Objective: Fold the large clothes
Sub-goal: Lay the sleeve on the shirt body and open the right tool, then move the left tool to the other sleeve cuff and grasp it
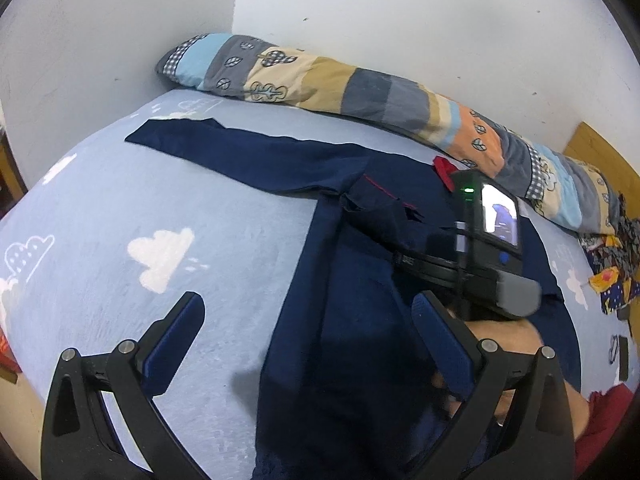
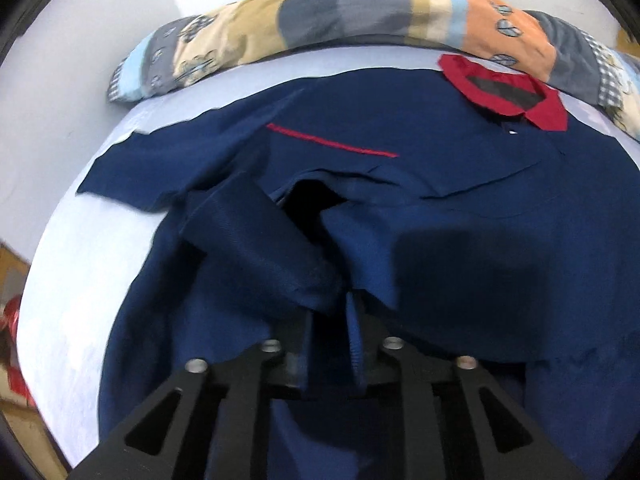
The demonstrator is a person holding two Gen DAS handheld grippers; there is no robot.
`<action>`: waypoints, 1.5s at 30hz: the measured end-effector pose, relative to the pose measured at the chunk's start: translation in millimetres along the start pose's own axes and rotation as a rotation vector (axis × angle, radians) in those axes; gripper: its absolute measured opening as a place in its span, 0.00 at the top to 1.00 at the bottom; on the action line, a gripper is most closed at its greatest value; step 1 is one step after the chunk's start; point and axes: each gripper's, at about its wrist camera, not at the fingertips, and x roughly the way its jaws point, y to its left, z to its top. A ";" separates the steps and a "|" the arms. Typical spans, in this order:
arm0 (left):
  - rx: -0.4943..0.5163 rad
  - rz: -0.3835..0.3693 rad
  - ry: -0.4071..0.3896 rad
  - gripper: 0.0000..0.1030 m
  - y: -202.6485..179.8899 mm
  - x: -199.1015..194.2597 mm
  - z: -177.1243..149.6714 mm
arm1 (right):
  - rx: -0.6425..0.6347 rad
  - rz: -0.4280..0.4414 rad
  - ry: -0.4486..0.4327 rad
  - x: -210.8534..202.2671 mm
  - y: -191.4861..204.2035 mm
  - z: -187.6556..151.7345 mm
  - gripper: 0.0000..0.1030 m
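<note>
1. Left wrist view: my left claw (image 1: 308, 340) is spread wide and holds nothing; its left finger (image 1: 176, 344) hangs over the bare light blue bed sheet (image 1: 100, 216), its right finger (image 1: 444, 348) over the navy shirt (image 1: 352, 360).
2. The shirt lies flat on the bed from 6 o'clock up toward the middle, with one sleeve (image 1: 240, 152) stretched out toward 10 o'clock.
3. A thin red stripe (image 1: 388, 194) crosses the chest, and a bit of red collar (image 1: 444, 168) shows at about 2 o'clock.
4. My right claw's body with its lit screen (image 1: 498, 214) sits at 3 o'clock above the shirt; its fingertips are out of sight here.
5. A striped patchwork quilt roll (image 1: 360, 84) runs along the white wall (image 1: 400, 12) from 11 to 3 o'clock.
6. Right wrist view: my right claw (image 2: 330, 344) is nearly closed, pinching a raised fold of the shirt (image 2: 480, 220) at 6 o'clock.
7. The red collar (image 2: 520, 92) lies at 1 o'clock, touching the quilt roll (image 2: 320, 16); the red stripe (image 2: 332, 140) runs across the centre.
8. The sleeve (image 2: 132, 176) reaches toward 9 o'clock over the sheet (image 2: 80, 280).
</note>
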 end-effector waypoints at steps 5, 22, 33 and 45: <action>-0.048 0.009 0.017 0.00 11.5 3.9 0.2 | -0.037 0.044 -0.087 -37.9 7.5 -1.5 0.63; -0.085 0.034 0.033 0.00 21.4 10.5 4.4 | 0.013 0.077 0.044 -27.7 2.8 1.8 0.62; -0.127 0.084 0.028 0.00 34.5 11.8 3.0 | -0.112 0.136 0.222 -75.1 -13.6 -144.9 0.58; -0.043 0.148 0.082 0.00 10.5 36.6 -7.2 | -0.118 0.023 -0.113 -142.3 -56.7 -98.8 0.51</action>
